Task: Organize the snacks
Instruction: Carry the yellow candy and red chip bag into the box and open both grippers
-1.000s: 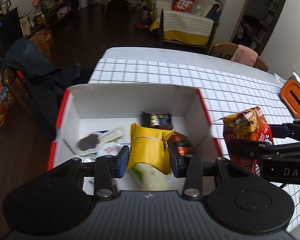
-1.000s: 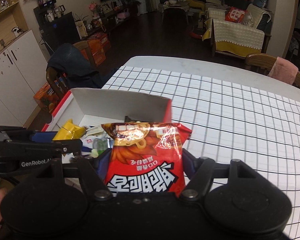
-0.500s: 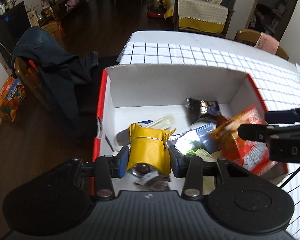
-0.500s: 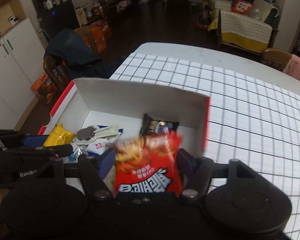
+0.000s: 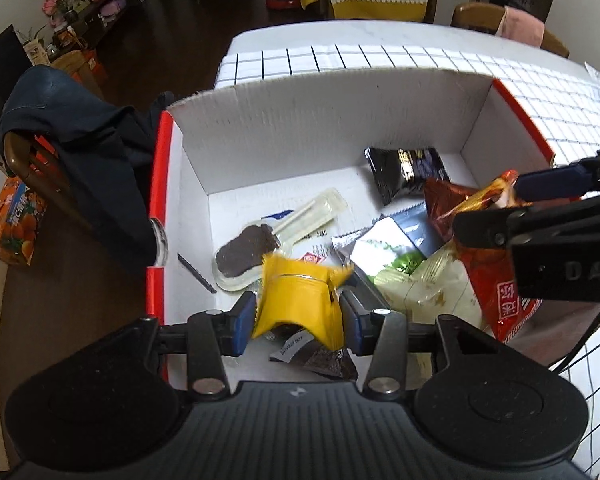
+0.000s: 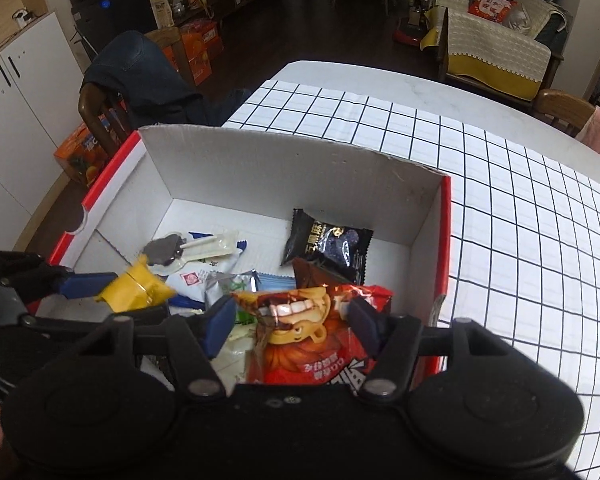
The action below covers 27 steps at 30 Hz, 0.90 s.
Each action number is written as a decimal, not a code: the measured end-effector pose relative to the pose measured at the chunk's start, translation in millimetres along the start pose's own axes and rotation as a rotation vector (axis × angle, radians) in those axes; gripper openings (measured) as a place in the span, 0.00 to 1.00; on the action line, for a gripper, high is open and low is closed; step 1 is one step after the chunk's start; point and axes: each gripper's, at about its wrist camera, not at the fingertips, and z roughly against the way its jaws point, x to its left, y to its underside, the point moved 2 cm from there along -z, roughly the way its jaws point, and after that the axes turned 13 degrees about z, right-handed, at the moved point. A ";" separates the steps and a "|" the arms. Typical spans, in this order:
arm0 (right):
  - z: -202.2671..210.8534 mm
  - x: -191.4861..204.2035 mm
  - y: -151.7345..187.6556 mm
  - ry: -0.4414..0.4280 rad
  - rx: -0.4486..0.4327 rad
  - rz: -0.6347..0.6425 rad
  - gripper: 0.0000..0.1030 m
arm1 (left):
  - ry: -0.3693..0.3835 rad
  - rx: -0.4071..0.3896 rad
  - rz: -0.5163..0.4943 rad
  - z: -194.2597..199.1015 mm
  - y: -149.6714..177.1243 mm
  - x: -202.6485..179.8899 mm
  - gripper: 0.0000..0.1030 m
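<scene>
Your left gripper is clamped on the yellow packet, both blue pads pressed against its sides, low inside the white box near its front left part. The packet's crimped top fans out above the pads; its lower end is cut off behind the gripper body.

Your right gripper stands with its jaws spread wide. The red snack bag lies between them: the left pad is clear of it, while the right pad sits at the bag's edge, and you cannot tell whether it touches. The bag rests in the box's front right corner, atop other wrappers, its bottom hidden under the gripper.

Beyond the two tools, a black packet lies near the back wall, a chocolate ice-cream bar in clear wrap lies towards the left, and a silver-green packet sits in the middle. The box stands on the checked tablecloth. Print on the smaller wrappers is too blurred to read.
</scene>
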 end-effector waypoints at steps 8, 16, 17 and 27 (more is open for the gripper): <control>9.4 -4.9 10.2 -0.023 -0.018 -0.045 0.68 | 0.034 -0.001 0.021 5.6 2.2 -0.7 0.56; 36.9 -4.1 19.0 -0.049 -0.083 -0.074 0.74 | 0.055 -0.082 0.065 34.6 2.2 3.5 0.71; 40.7 -3.6 20.1 -0.059 -0.092 -0.080 0.76 | 0.055 -0.095 0.072 38.3 2.4 4.3 0.73; 73.3 1.5 31.5 -0.077 -0.180 -0.123 0.86 | 0.092 -0.178 0.109 76.5 3.9 9.4 0.77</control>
